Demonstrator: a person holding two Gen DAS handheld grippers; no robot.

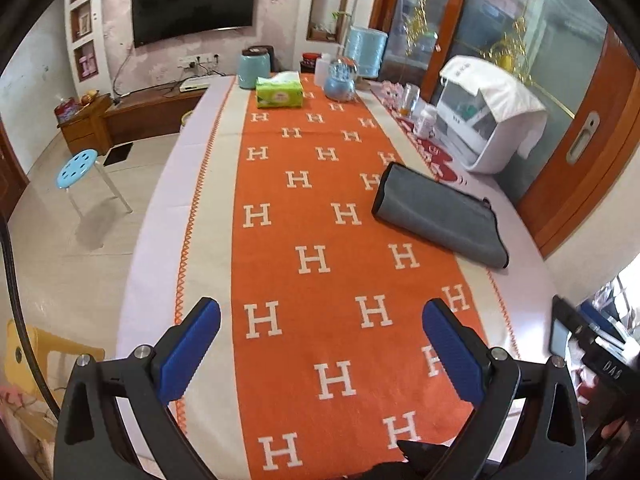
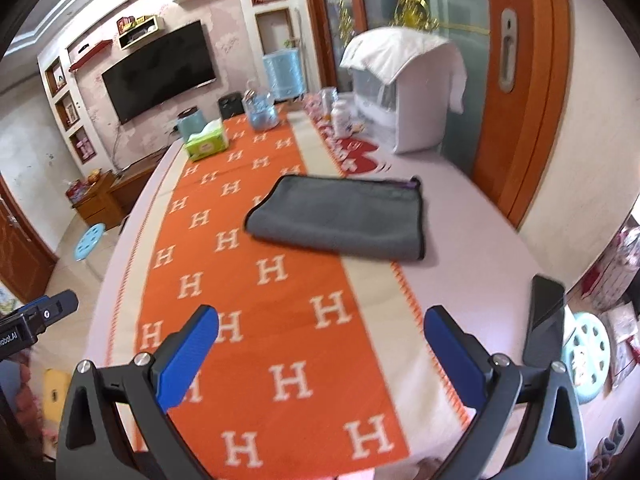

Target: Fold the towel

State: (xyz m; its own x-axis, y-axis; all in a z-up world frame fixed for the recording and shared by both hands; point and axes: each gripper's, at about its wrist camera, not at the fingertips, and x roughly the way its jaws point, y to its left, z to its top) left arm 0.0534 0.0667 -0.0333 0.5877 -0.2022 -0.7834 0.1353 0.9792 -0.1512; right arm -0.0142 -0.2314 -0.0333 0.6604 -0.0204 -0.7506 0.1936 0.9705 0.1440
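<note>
Living-room setting: long table (image 1: 152,248) under an orange runner (image 1: 328,240) patterned with white H letters, wall-mounted television (image 1: 194,2) beyond the far end.

Left gripper (image 1: 320,312) raised above the near end of the runner, blue pads (image 1: 192,350) spread wide, nothing between them. Right gripper (image 2: 320,320) likewise raised, jaws wide apart and empty, the view a little smeared with motion blur. Both well back from the cloth, probably held off so as not to disturb it.

Further out, grey towel (image 2: 340,220) lying flat where the runner's right edge meets the pale tablecloth, already doubled over: rounded fold toward the runner's middle, dark-bound edges stacked on the far and right sides, a small purple tag at one back corner. Looks folded and set down, so likely at or near the end of the job; no telling from these views whether another fold is intended.

Kept to the far end and right margin, leaving the middle of the runner free as working space: green tissue pack (image 1: 280,94), teal canister (image 1: 254,68), blue glass jar (image 1: 340,82), and a white appliance (image 1: 488,128) draped with a white cloth. Dark phone-like slab (image 2: 542,320) resting near the table's right edge.
</note>
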